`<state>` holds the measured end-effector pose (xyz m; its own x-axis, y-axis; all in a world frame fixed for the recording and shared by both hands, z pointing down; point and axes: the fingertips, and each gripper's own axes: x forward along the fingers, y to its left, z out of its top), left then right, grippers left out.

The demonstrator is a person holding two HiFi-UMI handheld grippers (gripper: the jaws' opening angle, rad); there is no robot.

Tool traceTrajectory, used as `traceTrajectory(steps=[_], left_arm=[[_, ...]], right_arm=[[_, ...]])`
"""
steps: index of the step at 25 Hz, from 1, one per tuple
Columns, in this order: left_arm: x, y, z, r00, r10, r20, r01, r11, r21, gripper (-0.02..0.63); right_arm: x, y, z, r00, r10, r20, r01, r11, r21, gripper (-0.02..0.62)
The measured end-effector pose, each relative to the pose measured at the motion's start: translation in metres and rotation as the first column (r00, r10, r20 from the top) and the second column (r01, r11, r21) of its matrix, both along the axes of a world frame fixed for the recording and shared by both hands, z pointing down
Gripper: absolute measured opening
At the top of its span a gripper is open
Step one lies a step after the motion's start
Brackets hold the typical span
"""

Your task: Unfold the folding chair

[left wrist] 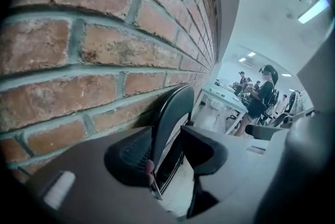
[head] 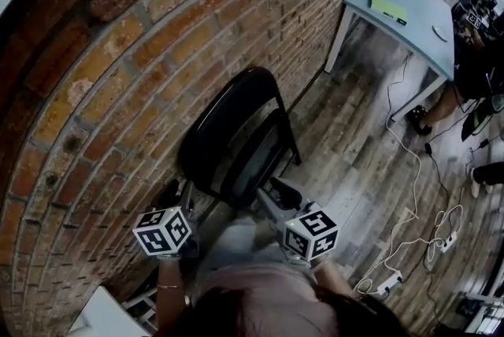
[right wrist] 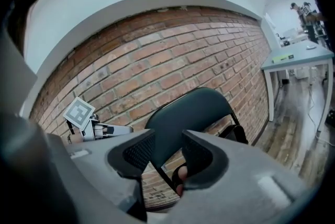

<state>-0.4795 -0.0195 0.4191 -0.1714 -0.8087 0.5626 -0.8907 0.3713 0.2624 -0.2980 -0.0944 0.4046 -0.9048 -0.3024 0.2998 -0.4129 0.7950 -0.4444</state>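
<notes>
A black folding chair (head: pixel 236 131) stands folded flat against the brick wall (head: pixel 118 68). My left gripper (head: pixel 175 194) is at the chair's near left edge, low down, and my right gripper (head: pixel 273 191) is at its near right edge. In the left gripper view the backrest's edge (left wrist: pixel 170 113) runs between the left gripper's (left wrist: pixel 166 157) pads, with a gap beside it. In the right gripper view the backrest (right wrist: pixel 193 113) and a thin frame tube show between the right gripper's (right wrist: pixel 166 157) parted pads. Both grippers are open and neither presses on the chair.
A pale table (head: pixel 402 9) stands against the wall beyond the chair. White cables and a power strip (head: pixel 386 280) lie on the wooden floor to the right. People (head: pixel 472 52) are at the far right. A white object (head: pixel 102 316) sits at the lower left.
</notes>
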Motion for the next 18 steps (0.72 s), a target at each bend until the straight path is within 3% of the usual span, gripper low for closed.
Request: traceTrajectory(steps=[4,18], left_arm=[[-0.012,-0.015,0.015,0.999,0.046,0.015,-0.045,0.998,-0.048,0.206],[-0.021,-0.040,0.054,0.984,0.175,-0.032,-0.178,0.973,-0.148,0.230]], right_arm=[[-0.010,-0.011,0.022,0.999,0.040,-0.013,-0.040,0.998,-0.051,0.177],[-0.051,-0.039,0.103,0.993,0.087,-0.079,-0.105,0.961,-0.257,0.221]])
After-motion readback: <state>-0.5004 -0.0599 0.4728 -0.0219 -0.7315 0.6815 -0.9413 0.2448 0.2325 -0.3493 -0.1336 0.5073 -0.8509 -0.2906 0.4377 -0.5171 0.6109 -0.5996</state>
